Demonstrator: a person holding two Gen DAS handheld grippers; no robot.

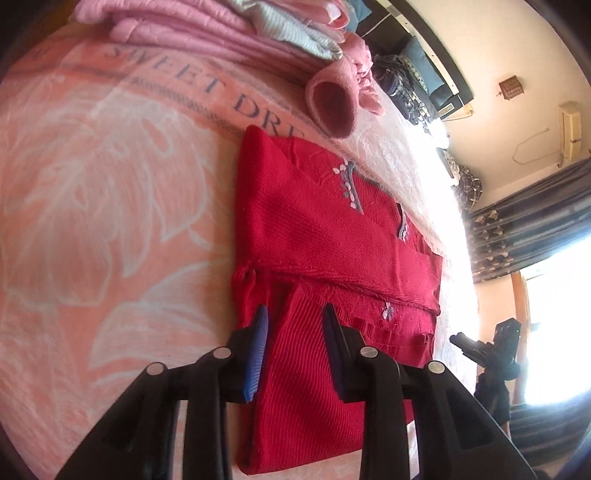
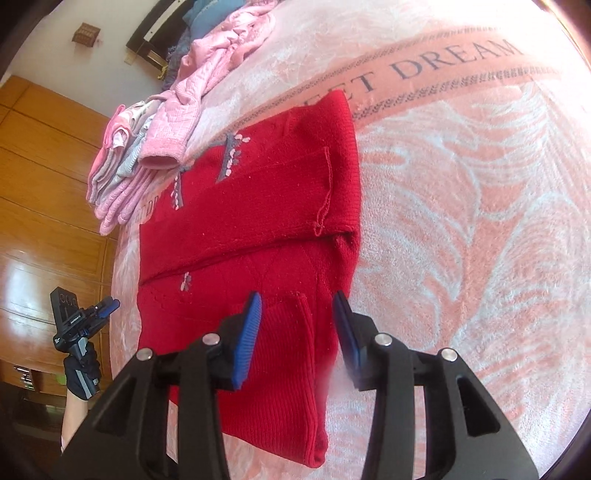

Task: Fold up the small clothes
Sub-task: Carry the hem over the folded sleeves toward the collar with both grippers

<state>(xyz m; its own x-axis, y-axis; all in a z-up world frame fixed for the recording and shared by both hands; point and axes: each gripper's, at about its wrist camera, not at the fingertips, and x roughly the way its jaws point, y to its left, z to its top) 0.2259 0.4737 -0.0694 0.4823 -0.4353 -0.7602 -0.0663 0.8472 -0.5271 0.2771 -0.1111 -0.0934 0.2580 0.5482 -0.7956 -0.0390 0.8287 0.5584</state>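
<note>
A red knit sweater (image 1: 325, 236) (image 2: 258, 206) with small embroidered flowers lies flat on the pink blanket, its sleeves folded across the body. My left gripper (image 1: 294, 321) is open, hovering over the sweater's near hem with its blue pads on either side of the knit. My right gripper (image 2: 297, 314) is also open, over the other near corner where a folded sleeve cuff lies. Neither holds any cloth. Each view shows the other gripper off to the side: the right gripper (image 1: 484, 336) and the left gripper (image 2: 103, 308), which a gloved hand (image 2: 81, 373) holds.
The pink blanket (image 1: 92, 203) (image 2: 461, 221) with leaf pattern and lettering covers the bed. A pile of folded pink and striped clothes (image 1: 221, 33) (image 2: 122, 177) lies beyond the sweater, a pink sleeve (image 1: 332, 99) (image 2: 162, 155) drooping toward it. Wooden wardrobe (image 2: 44, 184) and curtains (image 1: 524, 229) stand beyond.
</note>
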